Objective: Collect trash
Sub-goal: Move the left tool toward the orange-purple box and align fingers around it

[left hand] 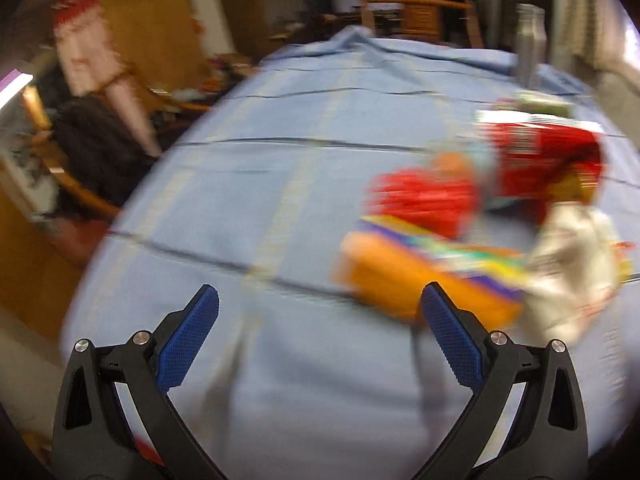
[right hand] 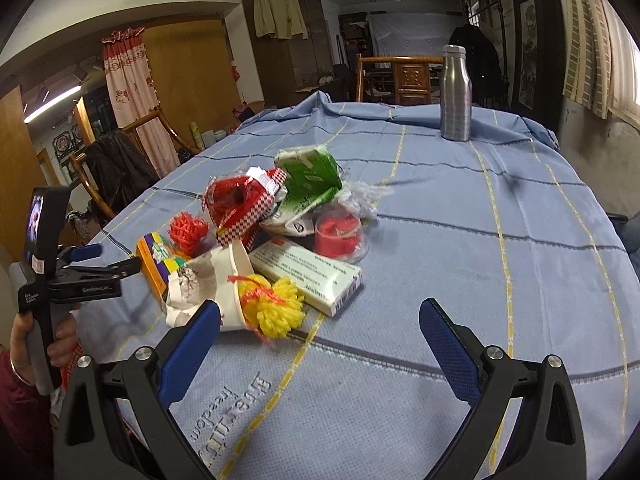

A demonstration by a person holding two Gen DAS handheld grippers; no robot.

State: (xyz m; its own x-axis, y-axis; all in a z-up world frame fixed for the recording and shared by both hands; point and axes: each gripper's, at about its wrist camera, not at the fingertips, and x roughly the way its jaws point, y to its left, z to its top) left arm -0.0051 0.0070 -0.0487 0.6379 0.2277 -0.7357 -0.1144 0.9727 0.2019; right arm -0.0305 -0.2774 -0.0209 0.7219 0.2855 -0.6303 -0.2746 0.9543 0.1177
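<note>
A heap of trash [right hand: 276, 236] is seen piled left of centre on the cloth-covered surface [right hand: 480, 240], with a flat carton [right hand: 308, 276] at its near right edge. A bottle [right hand: 456, 94] is stood upright far behind the heap, and chairs [right hand: 404, 78] are ranged beyond the surface's far and left edges.

The trash lay heaped on the blue cloth: a white medicine box [right hand: 307, 276] flat at the front, a yellow pom-pom [right hand: 276, 308] touching it, a crumpled white paper cup [right hand: 212, 284], an orange-and-purple carton [right hand: 154, 260], red netting [right hand: 188, 232], a red checked wrapper [right hand: 240, 204], a crushed green carton [right hand: 314, 176] and a clear cup with red inside [right hand: 340, 236].
</note>
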